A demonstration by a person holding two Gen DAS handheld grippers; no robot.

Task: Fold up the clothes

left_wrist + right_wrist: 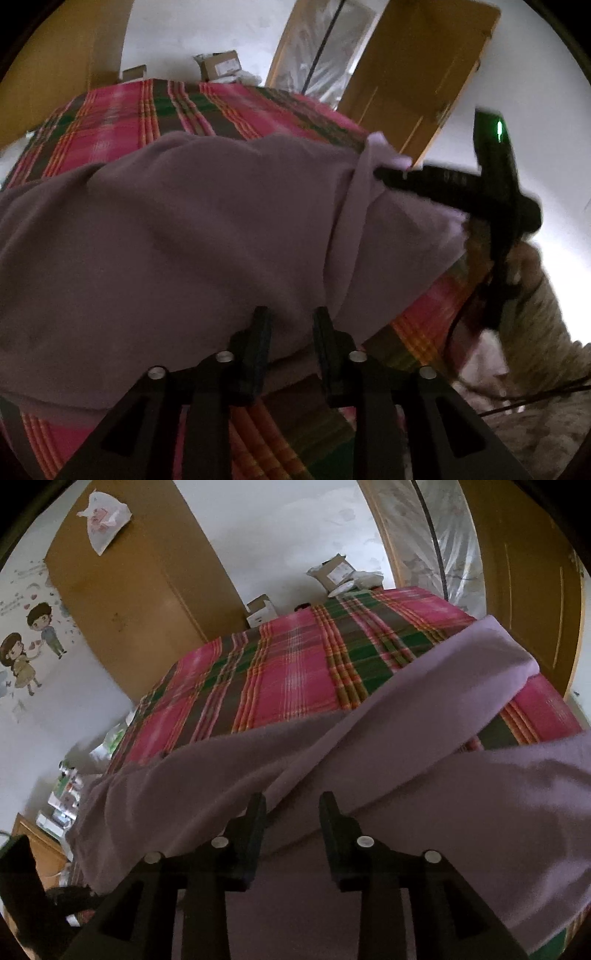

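- Purple cloth (192, 221) is spread loosely over a bed with a pink and green plaid sheet (122, 110). It's rumpled, with no clean fold showing yet.
- In the right wrist view a long band of cloth crosses diagonally over the rest, maybe a sleeve or a turned-over edge. Hard to say which.
- Left tool (291, 325) sits low at the near edge of the cloth. Its jaws stand a bit apart; cloth seems to run between them, but whether it's really pinched can't be told.
- Right tool (384, 173), seen from the left wrist view, is closed on a bunched corner of the cloth, lifted off the bed at the far right edge. Its own camera shows a narrow gap between the fingers with cloth lying through it.
- Judging by this, the folding looks early: one side is picked up for a fold, and everything else (flattening, folding over, tidying) is left to do.
- Cardboard boxes (332, 574) sit past the far end of the bed.
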